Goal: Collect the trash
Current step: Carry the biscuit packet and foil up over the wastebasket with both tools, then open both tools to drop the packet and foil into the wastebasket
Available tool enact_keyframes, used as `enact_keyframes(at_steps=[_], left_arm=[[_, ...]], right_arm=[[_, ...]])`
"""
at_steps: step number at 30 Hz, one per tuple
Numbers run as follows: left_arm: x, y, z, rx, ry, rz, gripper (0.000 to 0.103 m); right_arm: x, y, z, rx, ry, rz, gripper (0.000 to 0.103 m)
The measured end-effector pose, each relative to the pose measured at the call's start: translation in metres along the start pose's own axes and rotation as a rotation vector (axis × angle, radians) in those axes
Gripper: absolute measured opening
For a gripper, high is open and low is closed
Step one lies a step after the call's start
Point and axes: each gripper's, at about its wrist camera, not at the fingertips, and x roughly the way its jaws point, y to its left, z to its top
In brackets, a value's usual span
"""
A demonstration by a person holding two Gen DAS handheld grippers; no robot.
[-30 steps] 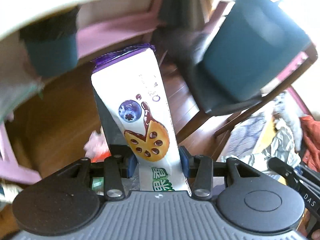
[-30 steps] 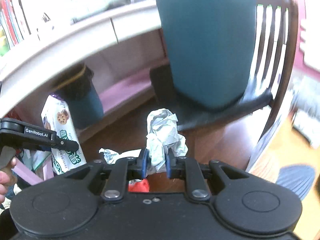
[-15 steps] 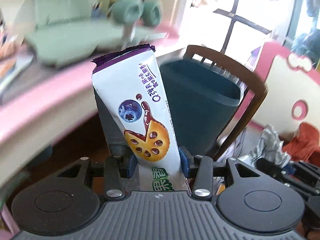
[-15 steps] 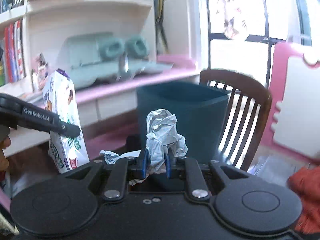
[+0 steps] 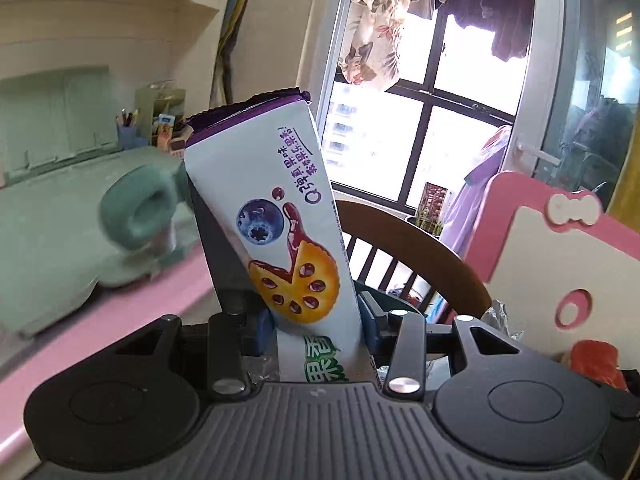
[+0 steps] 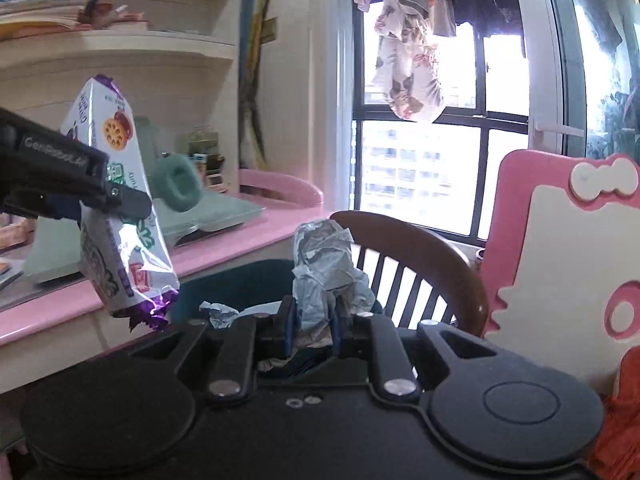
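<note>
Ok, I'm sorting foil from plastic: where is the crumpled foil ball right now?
In the right wrist view the crumpled foil ball is pinched in the right gripper, held above the dark teal bin, in front of the wooden chair.

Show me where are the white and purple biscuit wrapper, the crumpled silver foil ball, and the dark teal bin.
white and purple biscuit wrapper (image 5: 280, 216): left wrist view, on its printed front near the blueberry.
crumpled silver foil ball (image 6: 324, 264): right wrist view, on its creased middle.
dark teal bin (image 6: 240, 284): right wrist view, on its inner wall.
</note>
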Motion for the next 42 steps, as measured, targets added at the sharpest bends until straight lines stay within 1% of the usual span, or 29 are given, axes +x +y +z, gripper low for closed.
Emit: enact_keyframes(at_steps=[3, 4, 8, 13, 17, 20, 22, 24, 26, 27, 28, 29, 30, 31, 32, 34, 35, 38, 42], left_arm=[[0.032, -0.005, 0.004, 0.012, 0.036, 0.000, 0.044], [0.046, -0.005, 0.006, 0.009, 0.050, 0.016, 0.044], [0.089, -0.007, 0.000, 0.019, 0.116, 0.042, 0.044], [0.124, -0.008, -0.018, 0.060, 0.176, 0.069, 0.044], [0.145, -0.007, -0.030, 0.076, 0.230, 0.069, 0.044], [0.157, -0.009, -0.038, 0.099, 0.263, 0.071, 0.045], [0.162, -0.010, -0.040, 0.106, 0.278, 0.074, 0.047], [0.167, -0.011, -0.042, 0.119, 0.296, 0.078, 0.049], [0.170, -0.013, -0.044, 0.134, 0.310, 0.089, 0.052], [0.170, -0.013, -0.045, 0.137, 0.314, 0.091, 0.057], [0.170, -0.013, -0.045, 0.136, 0.316, 0.083, 0.065], [0.168, -0.013, -0.045, 0.129, 0.319, 0.069, 0.070], [0.167, -0.013, -0.044, 0.122, 0.320, 0.059, 0.079], [0.165, -0.013, -0.044, 0.115, 0.314, 0.053, 0.081], [0.162, -0.013, -0.043, 0.112, 0.310, 0.052, 0.081], [0.158, -0.014, -0.043, 0.108, 0.314, 0.049, 0.081], [0.154, -0.014, -0.043, 0.107, 0.313, 0.049, 0.081], [0.139, -0.014, -0.044, 0.110, 0.305, 0.046, 0.081], [0.117, -0.012, -0.045, 0.120, 0.289, 0.062, 0.081]], right_arm=[[0.024, 0.000, 0.003, -0.013, 0.027, -0.011, 0.017], [0.033, -0.001, 0.003, -0.018, 0.041, -0.010, 0.017], [0.061, 0.003, -0.003, -0.051, 0.082, 0.001, 0.017], [0.086, 0.012, -0.014, -0.111, 0.132, 0.026, 0.016], [0.098, 0.020, -0.021, -0.152, 0.168, 0.037, 0.016], [0.101, 0.022, -0.023, -0.177, 0.179, 0.040, 0.019], [0.102, 0.021, -0.024, -0.179, 0.189, 0.048, 0.020], [0.103, 0.019, -0.025, -0.176, 0.205, 0.060, 0.024], [0.102, 0.017, -0.026, -0.178, 0.211, 0.061, 0.026], [0.101, 0.016, -0.026, -0.178, 0.212, 0.060, 0.027], [0.101, 0.015, -0.026, -0.176, 0.215, 0.061, 0.030], [0.100, 0.013, -0.026, -0.174, 0.214, 0.063, 0.038], [0.097, 0.012, -0.026, -0.171, 0.211, 0.069, 0.043], [0.096, 0.011, -0.026, -0.167, 0.206, 0.079, 0.054], [0.094, 0.010, -0.026, -0.163, 0.200, 0.085, 0.060], [0.089, 0.008, -0.026, -0.152, 0.195, 0.085, 0.061], [0.086, 0.008, -0.026, -0.144, 0.195, 0.089, 0.064], [0.077, 0.007, -0.027, -0.133, 0.192, 0.096, 0.065], [0.059, 0.007, -0.026, -0.117, 0.178, 0.093, 0.069]])
